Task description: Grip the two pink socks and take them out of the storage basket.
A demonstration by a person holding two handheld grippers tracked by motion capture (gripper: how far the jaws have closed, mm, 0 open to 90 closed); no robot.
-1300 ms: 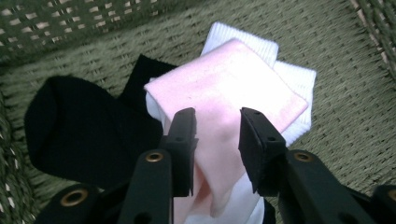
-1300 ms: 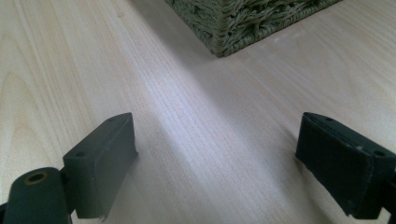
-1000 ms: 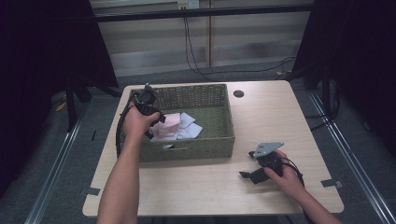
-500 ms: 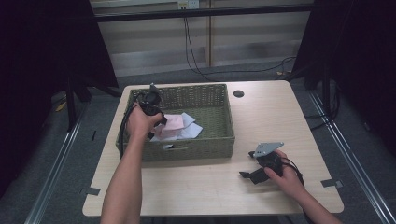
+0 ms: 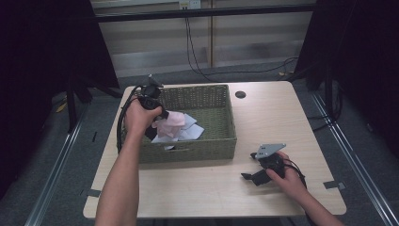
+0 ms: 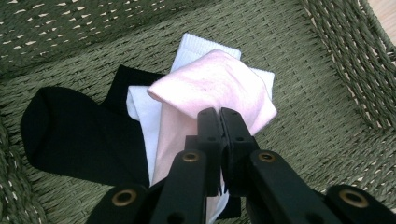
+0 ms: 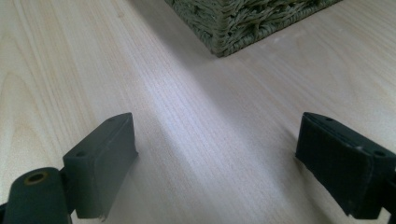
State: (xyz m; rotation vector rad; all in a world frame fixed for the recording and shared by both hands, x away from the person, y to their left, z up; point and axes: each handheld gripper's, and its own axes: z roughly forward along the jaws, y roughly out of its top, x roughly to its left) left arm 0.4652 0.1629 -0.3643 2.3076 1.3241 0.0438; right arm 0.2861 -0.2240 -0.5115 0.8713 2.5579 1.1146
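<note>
A green wicker basket point(image 5: 207, 147) stands on the left half of the wooden table point(image 5: 263, 117). Inside it lie a pink sock point(image 5: 172, 120), a white sock point(image 5: 190, 132) and a black sock point(image 5: 151, 133). My left gripper point(image 5: 158, 123) reaches down into the basket's left side. In the left gripper view it point(image 6: 219, 117) is shut on a fold of the pink sock point(image 6: 215, 84), which lies over the white sock point(image 6: 144, 111) and the black sock point(image 6: 70, 130). My right gripper point(image 5: 251, 175) rests low on the table right of the basket, open and holding nothing point(image 7: 219, 135).
The basket's near corner point(image 7: 233, 23) lies ahead of the right gripper. A dark round hole point(image 5: 240, 94) sits in the table behind the basket. Bare wood point(image 5: 197, 188) stretches along the front. Cables point(image 5: 123, 122) hang by the left edge.
The left hand has shifted only slightly over the basket, still gripping the pink sock. The right hand has stayed put.
</note>
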